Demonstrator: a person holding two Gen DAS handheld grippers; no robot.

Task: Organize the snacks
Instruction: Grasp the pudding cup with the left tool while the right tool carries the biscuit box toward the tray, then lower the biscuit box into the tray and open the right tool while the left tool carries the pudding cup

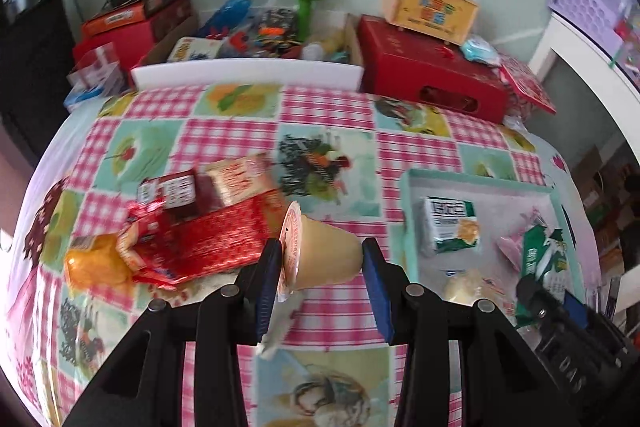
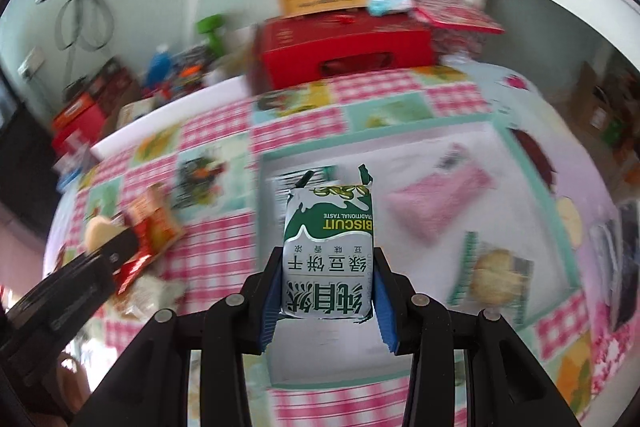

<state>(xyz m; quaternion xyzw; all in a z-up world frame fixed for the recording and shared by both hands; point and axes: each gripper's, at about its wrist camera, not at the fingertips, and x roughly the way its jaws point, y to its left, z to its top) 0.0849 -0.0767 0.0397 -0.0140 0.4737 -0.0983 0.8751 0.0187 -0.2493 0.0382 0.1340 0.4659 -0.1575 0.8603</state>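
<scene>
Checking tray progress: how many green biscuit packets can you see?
2: one lies in the tray at its far-left corner; one is held in the right hand-held gripper. Others may be hidden.

Table layout: tray on the right, loose snack pile on the left.

The tray point(image 1: 408, 211) sits on the tablecloth point(image 1: 328, 119) to the right of the snack pile point(image 1: 192, 227); several packets lie in it. The jelly cup point(image 1: 320, 247) sits between the left gripper point(image 1: 324, 279) pads, between pile and tray. The biscuit packet point(image 2: 328, 251), clamped in the right gripper point(image 2: 326, 295), is over the tray. Boxes point(image 1: 432, 75) stand behind, at the table's far edge.
</scene>
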